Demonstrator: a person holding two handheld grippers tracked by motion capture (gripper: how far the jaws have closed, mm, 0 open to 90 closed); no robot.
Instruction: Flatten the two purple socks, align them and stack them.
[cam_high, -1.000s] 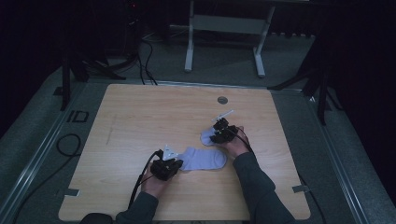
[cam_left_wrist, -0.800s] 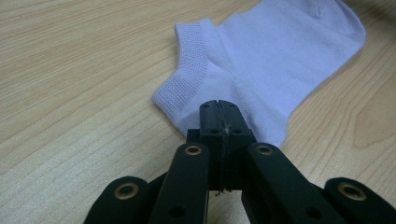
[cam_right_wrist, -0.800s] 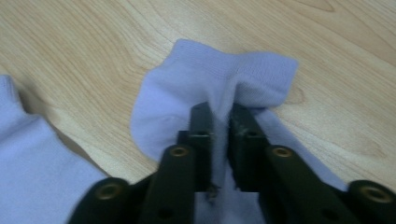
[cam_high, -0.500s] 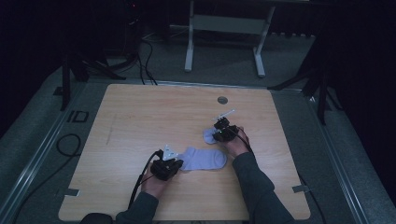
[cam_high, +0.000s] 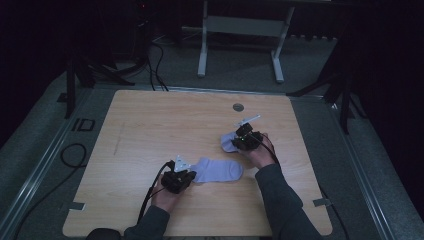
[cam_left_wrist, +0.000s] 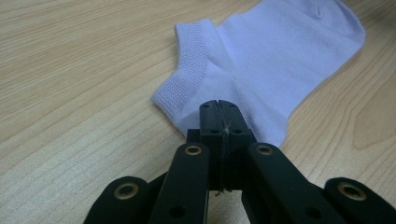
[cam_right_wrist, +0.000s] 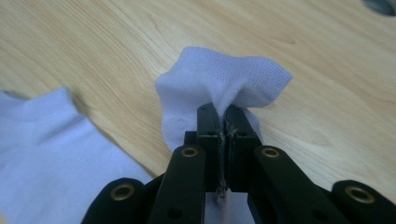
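The near sock lies flat on the table, pale lilac, its cuff end toward the left tongs and its toe pointing toward the second sock. In the left gripper view this near sock spreads out past the closed jaws, which pinch its edge just below the ribbed cuff. The second sock sits beyond the near sock's toe end, toward the far right of the table, close to it. The right tongs have just been closing with that cloth between them; in the right gripper view their jaws stand together on a bunched fold of the second sock, which puckers up off the wood. A round grommet is set in the table farther back from the second sock.
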